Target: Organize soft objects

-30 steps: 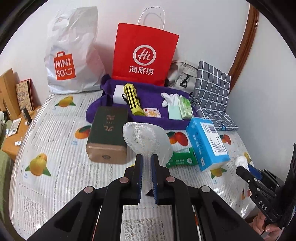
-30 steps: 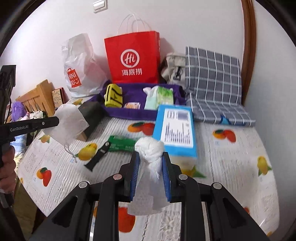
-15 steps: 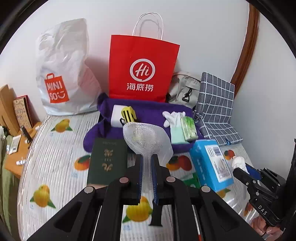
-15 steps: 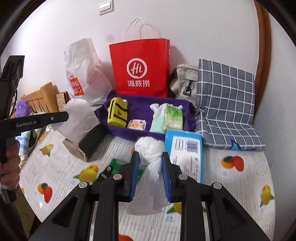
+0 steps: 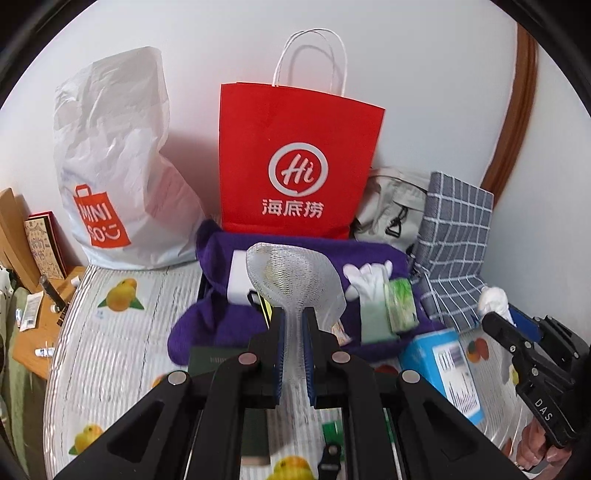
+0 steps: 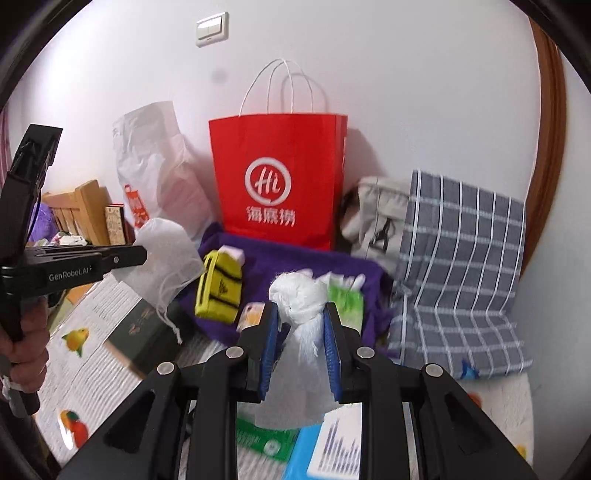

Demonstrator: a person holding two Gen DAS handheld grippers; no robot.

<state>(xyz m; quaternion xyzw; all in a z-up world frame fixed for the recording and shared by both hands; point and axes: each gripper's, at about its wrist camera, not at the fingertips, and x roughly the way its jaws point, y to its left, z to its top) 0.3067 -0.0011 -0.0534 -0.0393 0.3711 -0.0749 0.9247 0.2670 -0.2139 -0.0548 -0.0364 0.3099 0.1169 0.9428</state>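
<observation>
Both tongs are closing in on the purple tray; you're pinching mesh pouch left, knotted white cloth right.

Home bedroom, fruit-print bed cover, wooden headboard, shopping bags against wall, light switch

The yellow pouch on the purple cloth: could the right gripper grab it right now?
Probably not. The right gripper is already shut on a knotted white cloth, so its jaws are full. The yellow pouch lies uncovered on the purple cloth ahead.
</observation>
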